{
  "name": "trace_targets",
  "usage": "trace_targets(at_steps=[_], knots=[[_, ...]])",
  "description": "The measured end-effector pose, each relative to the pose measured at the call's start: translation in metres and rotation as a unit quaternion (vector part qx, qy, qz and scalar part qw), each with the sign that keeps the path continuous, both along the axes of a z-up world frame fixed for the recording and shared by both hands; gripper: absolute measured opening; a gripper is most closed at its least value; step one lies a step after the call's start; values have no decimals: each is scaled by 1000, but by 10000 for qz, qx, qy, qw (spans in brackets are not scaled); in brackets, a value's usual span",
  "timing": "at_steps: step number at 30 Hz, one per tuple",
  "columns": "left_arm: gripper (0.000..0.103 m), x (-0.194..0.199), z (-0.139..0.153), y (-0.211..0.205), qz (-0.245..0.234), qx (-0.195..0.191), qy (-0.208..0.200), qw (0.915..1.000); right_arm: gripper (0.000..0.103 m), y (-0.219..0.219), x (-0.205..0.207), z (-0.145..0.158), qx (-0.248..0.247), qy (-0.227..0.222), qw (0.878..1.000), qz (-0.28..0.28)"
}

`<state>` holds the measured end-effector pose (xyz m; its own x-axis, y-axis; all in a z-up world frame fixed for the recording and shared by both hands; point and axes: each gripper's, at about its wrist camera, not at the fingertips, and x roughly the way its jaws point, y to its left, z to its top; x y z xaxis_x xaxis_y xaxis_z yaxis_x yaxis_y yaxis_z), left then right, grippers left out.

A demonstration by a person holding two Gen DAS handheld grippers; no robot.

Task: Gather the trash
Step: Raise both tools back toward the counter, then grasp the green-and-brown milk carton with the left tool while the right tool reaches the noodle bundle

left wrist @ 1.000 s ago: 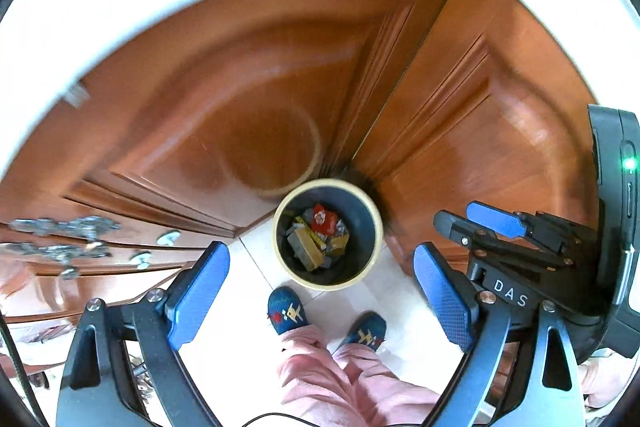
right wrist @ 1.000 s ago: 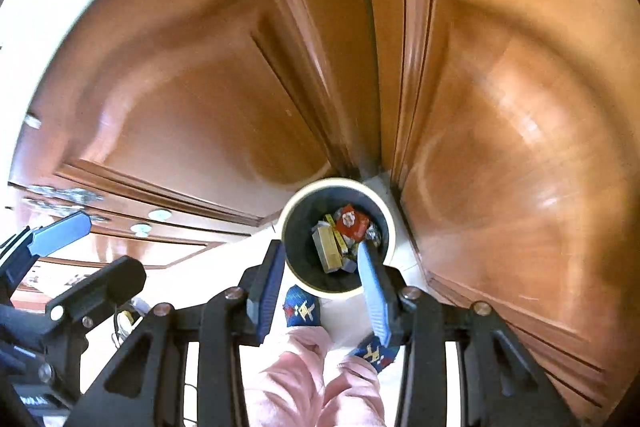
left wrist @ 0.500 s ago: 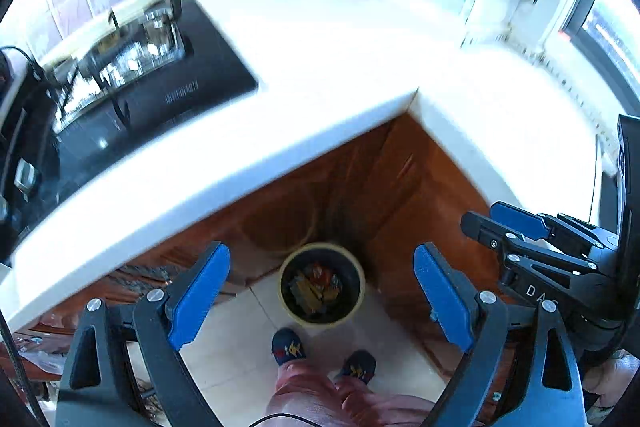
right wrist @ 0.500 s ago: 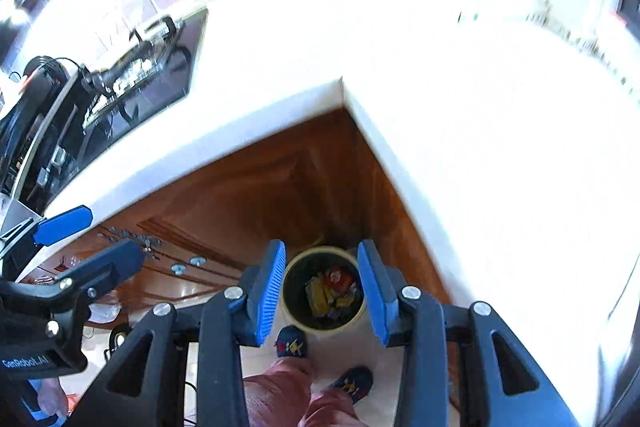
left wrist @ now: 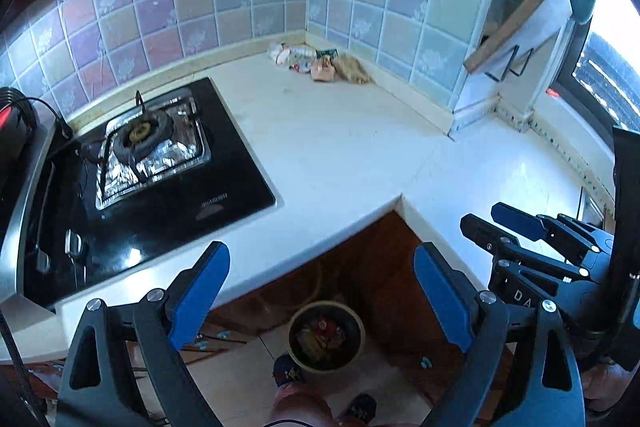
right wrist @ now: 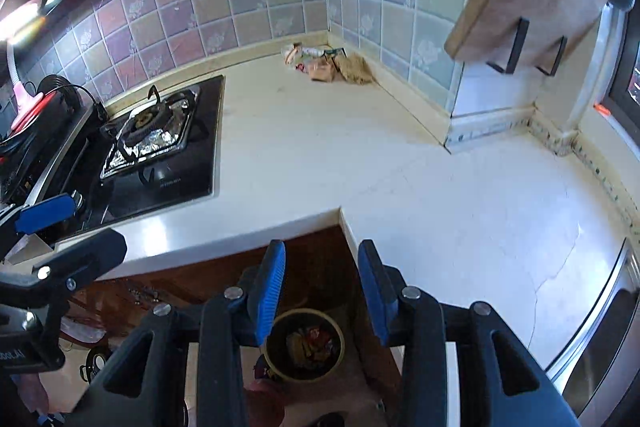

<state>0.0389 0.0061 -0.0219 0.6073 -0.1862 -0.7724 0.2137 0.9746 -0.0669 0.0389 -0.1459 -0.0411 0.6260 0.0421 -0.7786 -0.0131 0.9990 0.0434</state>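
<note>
Here, the left gripper [left wrist: 322, 291] hangs released, its blue pads spread wide with nothing between them, above the inner corner of the white countertop [left wrist: 340, 155]. The right gripper [right wrist: 322, 287] is also released and empty, its pads set closer together, over the same notch in the counter edge. Below both, on the tiled floor against the wooden cabinet doors [left wrist: 360, 275], stands a round trash bin [left wrist: 326, 337] with wrappers and scraps already inside; a slippered foot [left wrist: 286, 373] sits just beside its near rim. Farther out, a small heap of trash [left wrist: 320, 63], crumpled paper and wrappers, lies in the far corner of the countertop where the two tiled walls meet. A black gas stove [left wrist: 152, 163] is set into the counter's left side, well apart from the heap.
</note>
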Motion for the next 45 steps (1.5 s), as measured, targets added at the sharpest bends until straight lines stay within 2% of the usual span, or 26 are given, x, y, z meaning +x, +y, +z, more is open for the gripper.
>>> trace_targets(at_steps=[6, 11, 17, 22, 27, 32, 38, 45], knots=[[93, 41, 13, 5, -49, -21, -115, 9999, 38, 7, 33, 11, -197, -122, 9997, -12], [93, 96, 20, 3, -285, -1, -168, 9995, 38, 7, 74, 11, -295, -74, 9993, -225], [93, 186, 29, -6, -622, 98, -187, 9978, 38, 7, 145, 12, -372, 25, 9983, -443], [93, 273, 25, -13, -782, 13, 34, 9969, 38, 2, 216, 11, -286, 10, 9980, -559], [93, 349, 3, -16, -798, -139, 296, 9963, 39, -9, 285, -1, -26, 56, 9980, -632], [92, 411, -32, -15, -725, -162, 538, 9958, 39, -17, 341, -24, -110, 201, 9977, -633], [92, 449, -64, -4, -497, -395, 937, 9936, 39, -25, 388, -60, -141, 521, 9959, -733], [92, 467, -79, -3, -425, -588, 1099, 9913, 39, -30, 419, -93, -323, 766, 9936, -768]])
